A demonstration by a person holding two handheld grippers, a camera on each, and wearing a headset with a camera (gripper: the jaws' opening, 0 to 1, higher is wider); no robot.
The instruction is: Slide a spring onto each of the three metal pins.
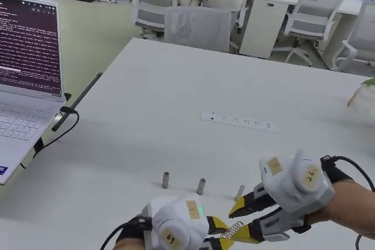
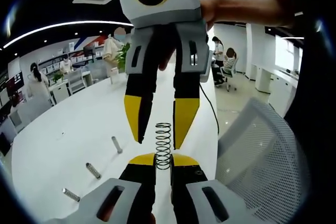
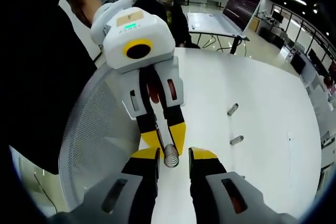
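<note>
The small silver coil spring [image 2: 163, 145] is light, springy wire. It is likely to bend or flick away if squeezed across its middle, and its round coils could roll out of a loose pinch. The best hold is therefore near one end, which leaves the bore at the other end free for a pin. That is how it sits in the lower middle of the left gripper view. The left gripper [image 2: 163, 162] has its yellow-tipped jaws closed tight on the spring's near end, and the rest of the coil sticks out into the air. The right gripper [image 3: 173, 155] is about half open, with its jaws on either side of the spring's free end; whether a jaw touches the coil I cannot tell. The three short grey metal pins [image 1: 201, 187] form a row on the white worktop [image 1: 176, 103] in the lower part of the head view, near the grippers and bare of springs.
</note>
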